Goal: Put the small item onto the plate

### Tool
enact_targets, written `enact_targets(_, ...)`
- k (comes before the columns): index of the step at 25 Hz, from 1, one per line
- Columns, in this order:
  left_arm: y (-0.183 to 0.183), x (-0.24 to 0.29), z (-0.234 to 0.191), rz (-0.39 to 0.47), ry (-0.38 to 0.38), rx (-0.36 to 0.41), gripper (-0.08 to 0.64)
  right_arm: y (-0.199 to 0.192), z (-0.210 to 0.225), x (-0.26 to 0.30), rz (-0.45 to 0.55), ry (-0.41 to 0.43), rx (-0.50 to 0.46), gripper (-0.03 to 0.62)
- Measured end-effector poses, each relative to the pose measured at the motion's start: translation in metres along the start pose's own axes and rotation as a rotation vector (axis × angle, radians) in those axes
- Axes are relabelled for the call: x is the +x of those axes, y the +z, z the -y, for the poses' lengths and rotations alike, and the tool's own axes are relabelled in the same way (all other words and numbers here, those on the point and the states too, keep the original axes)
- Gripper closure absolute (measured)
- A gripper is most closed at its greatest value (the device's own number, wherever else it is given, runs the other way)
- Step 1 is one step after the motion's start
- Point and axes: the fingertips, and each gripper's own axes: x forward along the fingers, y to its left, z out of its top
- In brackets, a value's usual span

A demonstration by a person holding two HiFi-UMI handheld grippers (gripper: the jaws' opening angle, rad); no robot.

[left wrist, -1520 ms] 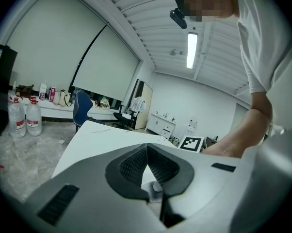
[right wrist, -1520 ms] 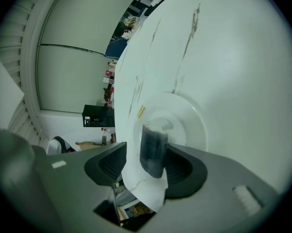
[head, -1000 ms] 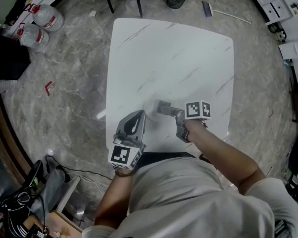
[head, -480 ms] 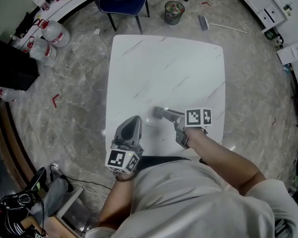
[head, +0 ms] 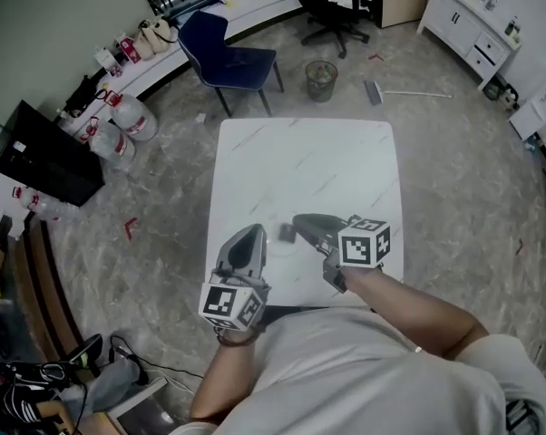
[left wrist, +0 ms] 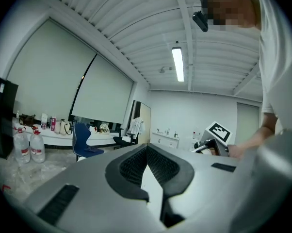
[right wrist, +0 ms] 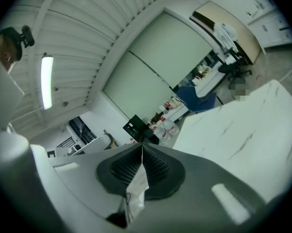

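The white bench (head: 300, 166), square with rounded corners and faint grey veins, stood on the grey marbled floor (head: 454, 170). Toward its near edge showed a small dark blurred patch (head: 286, 234); whether it lay on the top could not be told.

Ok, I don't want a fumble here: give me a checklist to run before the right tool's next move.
1. Right tool gripping: ok, its jaws are closing tight on a thin white packet.
2. Packet secure: cannot tell; only its edge shows between the pads.
3. Plate located: cannot tell; none stands out on the white table.
4. Left tool out of the way: ok, its jaws are together and it sits apart from the right tool, at the near edge.
5. Dark smudge beside the right tool's tip: cannot tell what it is.
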Motion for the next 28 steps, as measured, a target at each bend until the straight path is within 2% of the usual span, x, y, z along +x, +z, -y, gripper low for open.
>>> enact_targets(6,0.073,-0.015,0.051,0.053,-0.026,0.057,0.554,0.049,-0.102,-0.046,0.102,0.102,-0.370,0.589)
enact_targets(10,0.111,-0.021,0.088,0.071,-0.075,0.097,0.554,0.077,-0.161,-0.079,0.183,0.111,-0.646,0.590)
enact_targets(13,0.131,-0.026,0.111,0.082,-0.084,0.139,0.554,0.086,-0.193,-0.100,0.218,0.104,-0.778,0.591)
enact_targets(18,0.153,-0.038,0.122,0.136,-0.056,0.205,0.554,0.087,-0.218,-0.116,0.255,0.099,-0.858,0.591)
enact_targets(23,0.160,-0.047,0.131,0.158,-0.037,0.216,0.554,0.082,-0.225,-0.122,0.257,0.094,-0.866,0.591)
enact_targets(28,0.164,-0.051,0.130,0.173,-0.023,0.221,0.554,0.083,-0.232,-0.122,0.264,0.081,-0.913,0.591)
